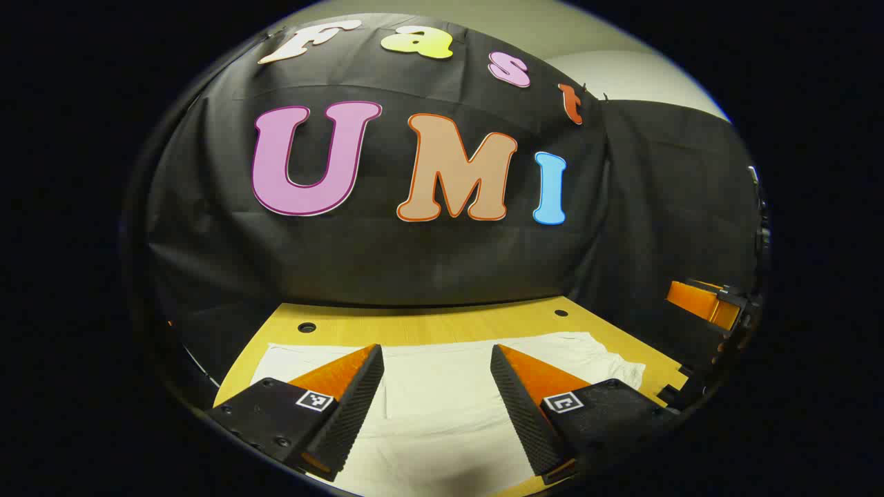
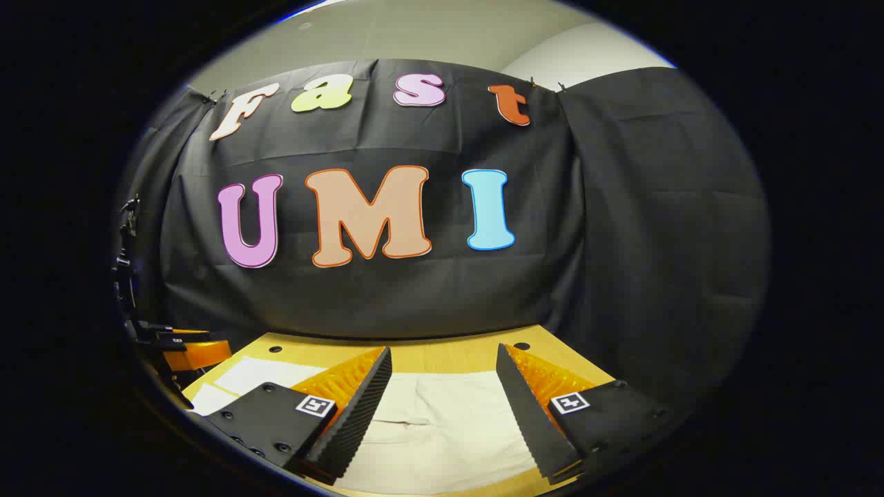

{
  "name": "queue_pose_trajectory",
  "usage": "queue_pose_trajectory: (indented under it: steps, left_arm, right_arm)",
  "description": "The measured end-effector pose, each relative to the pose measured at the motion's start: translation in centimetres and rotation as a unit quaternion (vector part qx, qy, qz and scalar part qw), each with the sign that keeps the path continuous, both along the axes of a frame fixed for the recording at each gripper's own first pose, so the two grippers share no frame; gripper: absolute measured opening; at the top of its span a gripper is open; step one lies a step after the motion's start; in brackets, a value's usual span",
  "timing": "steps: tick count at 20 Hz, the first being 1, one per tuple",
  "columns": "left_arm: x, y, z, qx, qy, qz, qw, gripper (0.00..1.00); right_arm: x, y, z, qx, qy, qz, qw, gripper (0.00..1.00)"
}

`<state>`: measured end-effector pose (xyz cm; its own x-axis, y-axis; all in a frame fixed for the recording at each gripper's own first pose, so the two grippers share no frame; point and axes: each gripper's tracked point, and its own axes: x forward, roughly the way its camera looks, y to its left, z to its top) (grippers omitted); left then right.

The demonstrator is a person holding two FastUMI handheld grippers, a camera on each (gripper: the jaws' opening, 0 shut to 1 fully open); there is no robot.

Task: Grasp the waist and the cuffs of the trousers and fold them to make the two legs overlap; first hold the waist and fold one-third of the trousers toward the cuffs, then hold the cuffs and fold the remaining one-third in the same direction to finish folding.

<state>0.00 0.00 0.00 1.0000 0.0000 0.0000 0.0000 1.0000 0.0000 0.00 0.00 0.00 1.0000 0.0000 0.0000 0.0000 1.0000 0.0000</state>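
Fingers (image 1: 359,393) of both grippers spread wide, empty, above white trousers (image 1: 442,386) on the table (image 1: 428,324).

One trousers (image 1: 442,386) (two claws, one table (image 1: 428,324))

Both grippers sit above the bench (image 1: 442,324) with jaws spread apart and nothing between them. The white trousers (image 1: 442,386) lie flat on the bench top, presenting no raised obstruction. The black cloth wall (image 2: 414,297) closes off the far bench edge. In the left gripper view, the right gripper (image 1: 711,307) sits at the right margin, well apart.
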Motion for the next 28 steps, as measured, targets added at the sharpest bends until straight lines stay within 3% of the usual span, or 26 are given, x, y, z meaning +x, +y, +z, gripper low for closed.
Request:
queue_pose_trajectory:
  steps: [20, 25, 28]
  left_arm:
    - [-1.7, 3.2, -1.6, 0.005, 0.011, 0.027, 1.0, 0.94]
    - [-2.5, 5.6, -3.7, 0.008, 0.035, 0.025, 0.999, 0.94]
    - [-3.4, 7.4, -6.0, 0.038, 0.073, 0.005, 0.997, 0.94]
  right_arm:
    - [0.2, -0.3, -0.9, -0.029, 0.01, 0.002, 1.0, 0.97]
    - [0.5, 0.5, -1.6, -0.036, 0.014, 0.008, 0.999, 0.98]
    - [0.9, 1.1, -2.1, -0.039, 0.019, 0.012, 0.999, 0.97]
